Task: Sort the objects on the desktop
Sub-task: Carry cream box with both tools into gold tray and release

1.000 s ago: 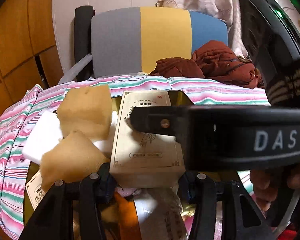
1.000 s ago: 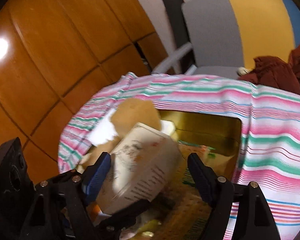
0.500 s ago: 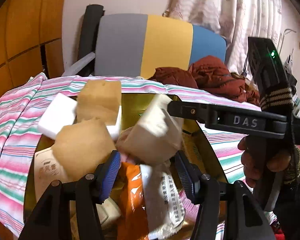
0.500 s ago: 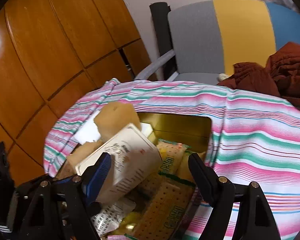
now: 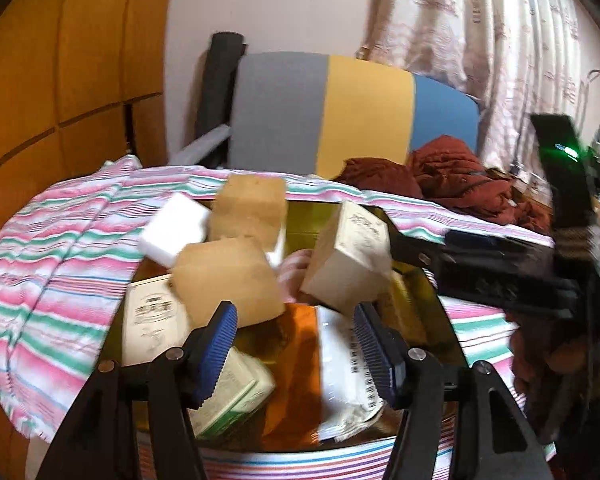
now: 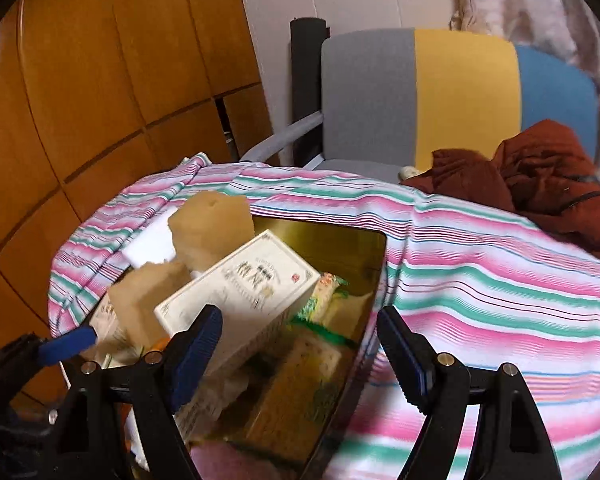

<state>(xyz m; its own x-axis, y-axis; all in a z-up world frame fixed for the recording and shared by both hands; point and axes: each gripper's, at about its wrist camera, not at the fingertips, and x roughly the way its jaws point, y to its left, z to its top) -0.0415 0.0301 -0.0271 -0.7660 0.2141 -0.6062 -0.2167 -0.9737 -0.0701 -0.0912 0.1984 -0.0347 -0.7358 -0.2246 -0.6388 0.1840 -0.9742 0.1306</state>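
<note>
Left wrist view: the left gripper (image 5: 294, 354) is held with jaws spread and nothing between them, above the gold metal tray (image 5: 446, 316). A cream printed carton (image 5: 350, 256) is seen tilted on the heap, beside two tan sponge blocks (image 5: 230, 276) and a white foam block (image 5: 176, 232).
Right wrist view: the right gripper (image 6: 300, 356) is likewise parted and empty, over the tray's near edge; the carton leans just beyond its left finger.
Task items: piled in the tray on the striped cloth (image 6: 480, 280).
Risk: the tilted carton may be toppled out if nudged by a finger, since the pile is judged loose.
</note>
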